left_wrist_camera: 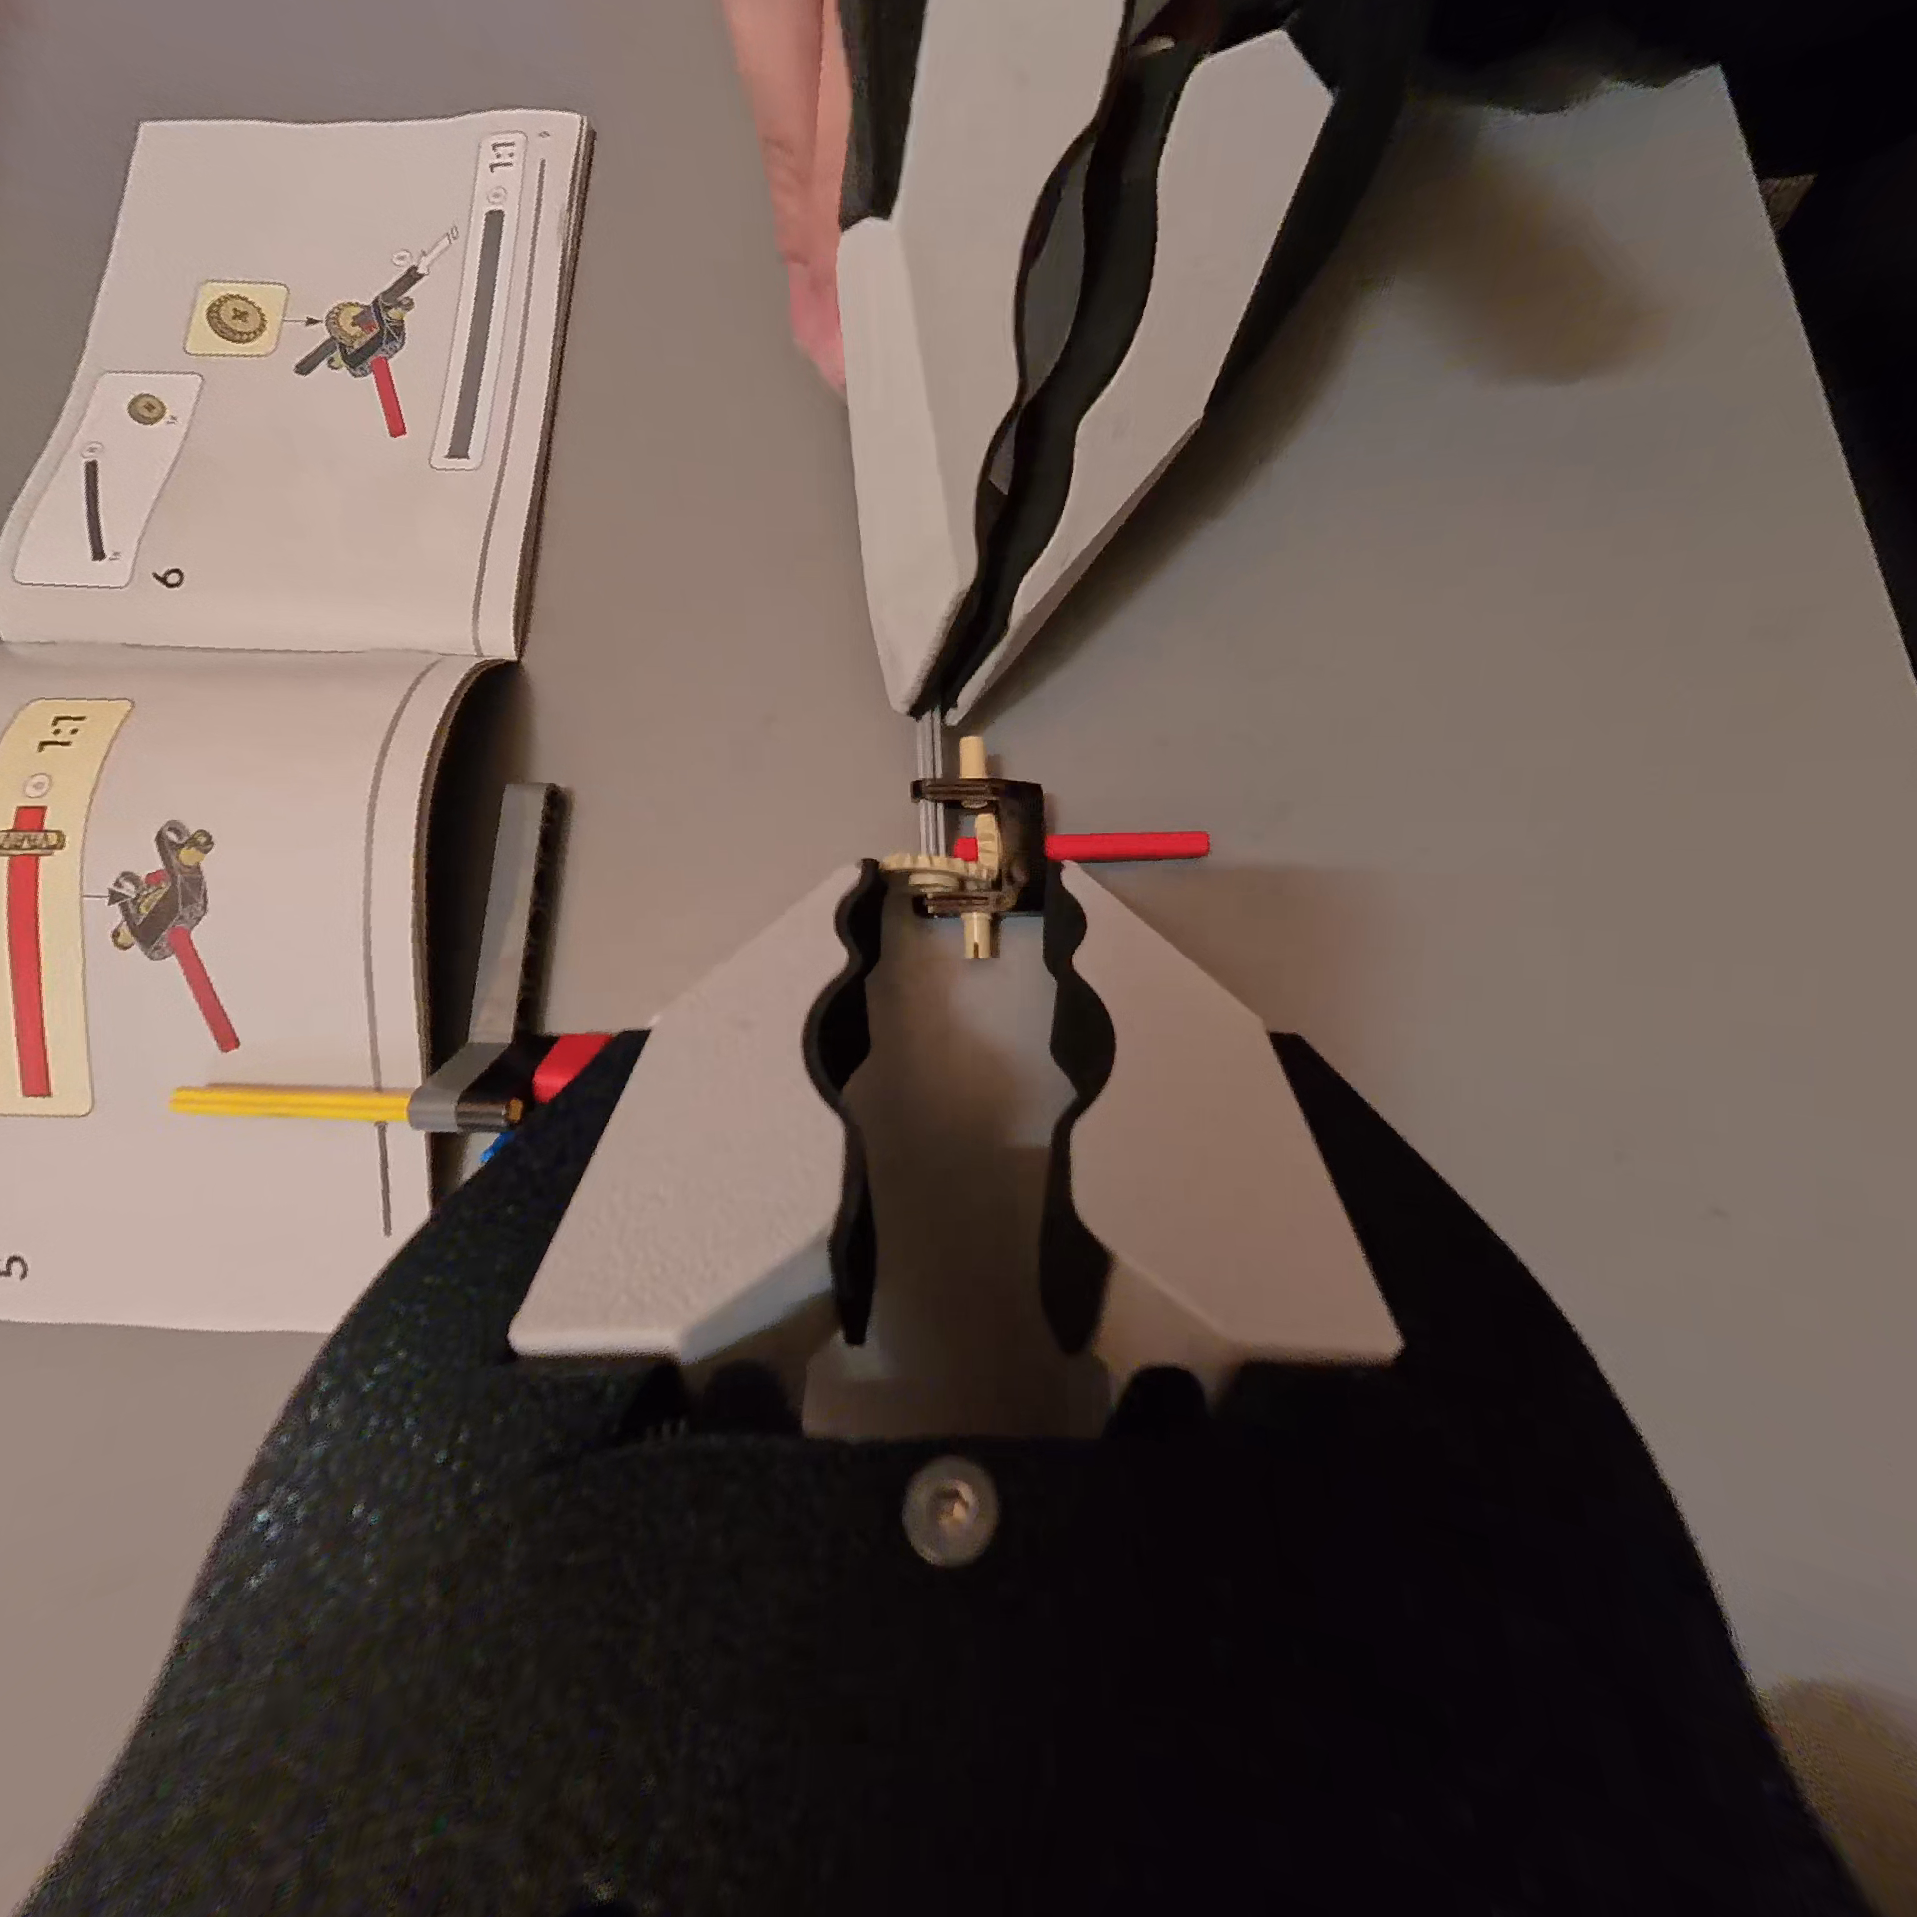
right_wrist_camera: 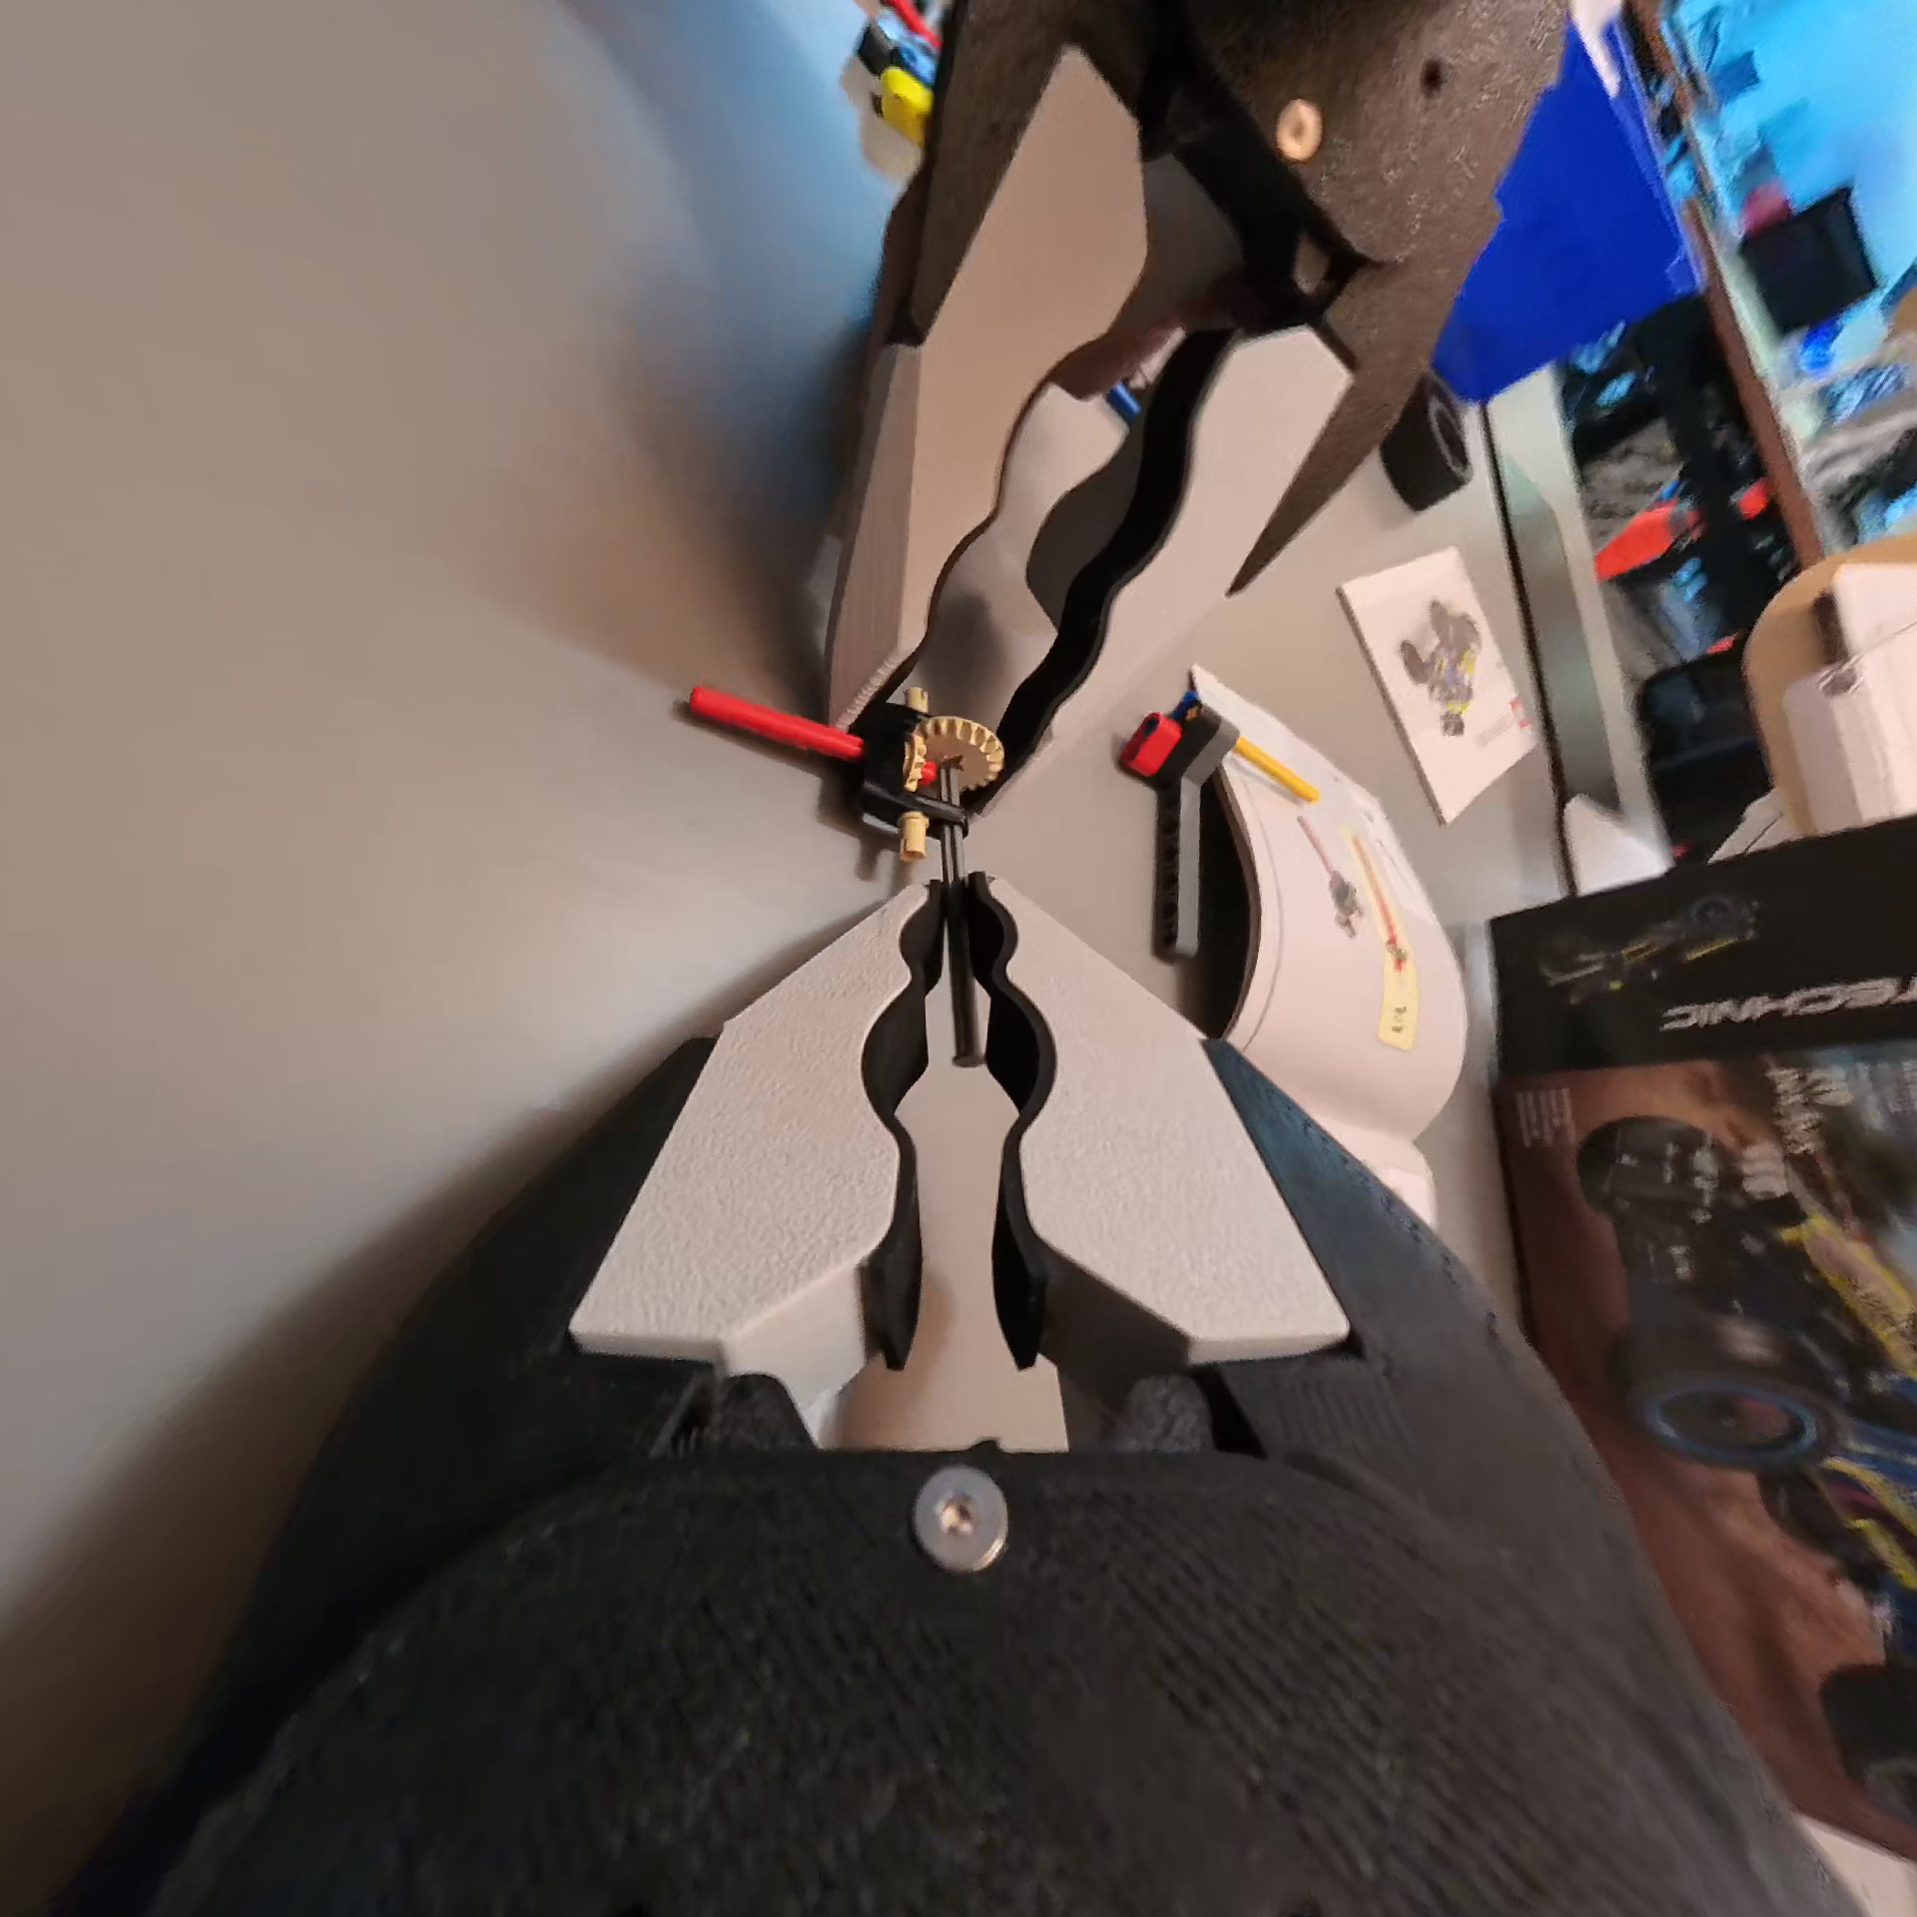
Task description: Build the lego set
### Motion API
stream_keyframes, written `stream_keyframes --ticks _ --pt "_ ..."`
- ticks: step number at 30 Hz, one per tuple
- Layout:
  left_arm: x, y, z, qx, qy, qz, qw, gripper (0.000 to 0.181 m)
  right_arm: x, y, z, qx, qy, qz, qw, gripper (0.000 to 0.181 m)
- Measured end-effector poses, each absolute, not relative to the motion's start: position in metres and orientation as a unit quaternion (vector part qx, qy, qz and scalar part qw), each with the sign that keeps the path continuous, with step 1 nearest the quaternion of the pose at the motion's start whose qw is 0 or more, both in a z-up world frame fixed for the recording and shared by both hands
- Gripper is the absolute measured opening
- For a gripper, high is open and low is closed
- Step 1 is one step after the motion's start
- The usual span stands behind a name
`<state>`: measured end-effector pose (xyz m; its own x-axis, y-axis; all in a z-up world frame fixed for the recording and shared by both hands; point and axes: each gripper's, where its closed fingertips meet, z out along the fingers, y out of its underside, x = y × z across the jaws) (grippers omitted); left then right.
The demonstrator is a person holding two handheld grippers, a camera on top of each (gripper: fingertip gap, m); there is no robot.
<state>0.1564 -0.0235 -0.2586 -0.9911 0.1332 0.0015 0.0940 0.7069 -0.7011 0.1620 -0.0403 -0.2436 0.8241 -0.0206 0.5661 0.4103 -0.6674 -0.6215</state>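
A small lego assembly (left_wrist_camera: pixel 985 845) of a black frame, tan gears and a red axle (left_wrist_camera: pixel 1131 843) sticking out sideways is held just above the grey table. My left gripper (left_wrist_camera: pixel 954 877) is shut on the frame. My right gripper (right_wrist_camera: pixel 960 884) is shut on a thin black axle (right_wrist_camera: pixel 960 975), whose far end touches the assembly (right_wrist_camera: pixel 913 773) beside the large tan gear (right_wrist_camera: pixel 963 757). The right gripper (left_wrist_camera: pixel 934 714) comes in from the top of the left wrist view; the left gripper (right_wrist_camera: pixel 934 752) comes in from the top of the right wrist view.
An open instruction booklet (left_wrist_camera: pixel 259 415) lies to the left, also seen in the right wrist view (right_wrist_camera: pixel 1338 903). Beside it lies a grey beam (left_wrist_camera: pixel 519 913) with a yellow axle (left_wrist_camera: pixel 280 1102) and a red piece. The set's box (right_wrist_camera: pixel 1712 1141), a black wheel (right_wrist_camera: pixel 1437 446) and a blue bin (right_wrist_camera: pixel 1556 207) are at the right. My two grippers' fingertips are within a few centimetres of each other.
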Motion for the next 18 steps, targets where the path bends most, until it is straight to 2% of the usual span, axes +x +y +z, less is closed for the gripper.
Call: stream_keyframes --ticks 1,9,18 --pt "0.1562 -0.0235 -0.2585 -0.061 -0.924 0.378 0.025 0.029 0.1617 -0.0405 -0.2454 -0.88 -0.089 -0.254 0.391 0.002" --pt "0.1562 -0.0232 -0.2578 -0.057 -0.923 0.38 0.01 0.029 0.1624 -0.0404 -0.247 -0.869 -0.08 -0.273 0.404 0.002" --pt "0.1599 -0.0162 -0.2549 -0.065 -0.918 0.387 -0.053 0.029 0.1631 -0.0392 -0.2473 -0.868 -0.086 -0.275 0.404 0.002"
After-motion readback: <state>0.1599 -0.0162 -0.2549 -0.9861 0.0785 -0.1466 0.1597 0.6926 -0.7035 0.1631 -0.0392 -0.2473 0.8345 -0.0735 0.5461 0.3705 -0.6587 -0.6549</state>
